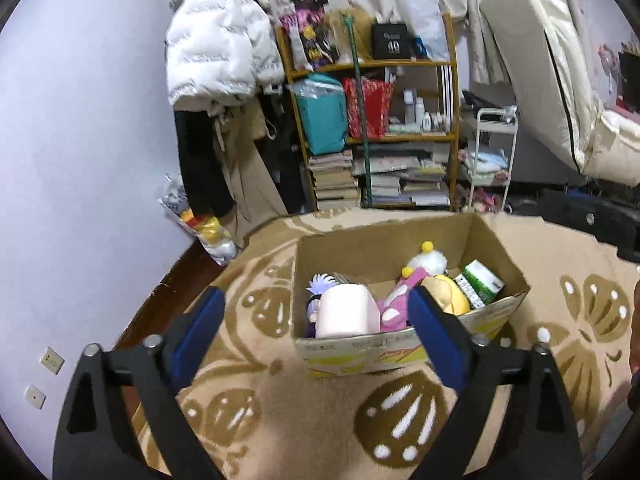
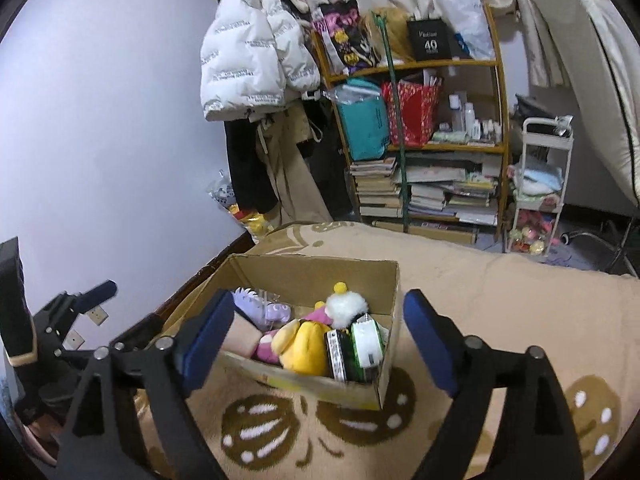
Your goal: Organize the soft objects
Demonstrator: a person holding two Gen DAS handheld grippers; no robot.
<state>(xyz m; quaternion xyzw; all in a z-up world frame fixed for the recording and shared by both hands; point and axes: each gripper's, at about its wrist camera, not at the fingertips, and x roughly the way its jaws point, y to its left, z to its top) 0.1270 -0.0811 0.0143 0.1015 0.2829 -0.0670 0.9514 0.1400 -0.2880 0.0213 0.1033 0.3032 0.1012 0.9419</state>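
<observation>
An open cardboard box (image 1: 384, 246) stands on the beige patterned rug (image 1: 304, 408). In it lie a pale pink cushion (image 1: 346, 314), a purple-haired doll (image 1: 320, 284), a pink plush (image 1: 394, 306), a white pompom plush (image 1: 431, 261), a yellow plush (image 1: 450, 296) and a green pack (image 1: 482, 282). My left gripper (image 1: 316, 298) is open and empty, held in front of the box's near wall. My right gripper (image 2: 320, 300) is also open and empty, above the same box (image 2: 316, 276), with the yellow plush (image 2: 304, 344) below it.
A wooden shelf (image 1: 372, 64) with bags, bottles and stacked books stands behind the box. A white puffer jacket (image 1: 216, 44) hangs to its left. A white trolley (image 1: 494, 148) and a leaning mattress (image 1: 536, 80) are at the right. A bag of toys (image 1: 208, 228) rests by the wall.
</observation>
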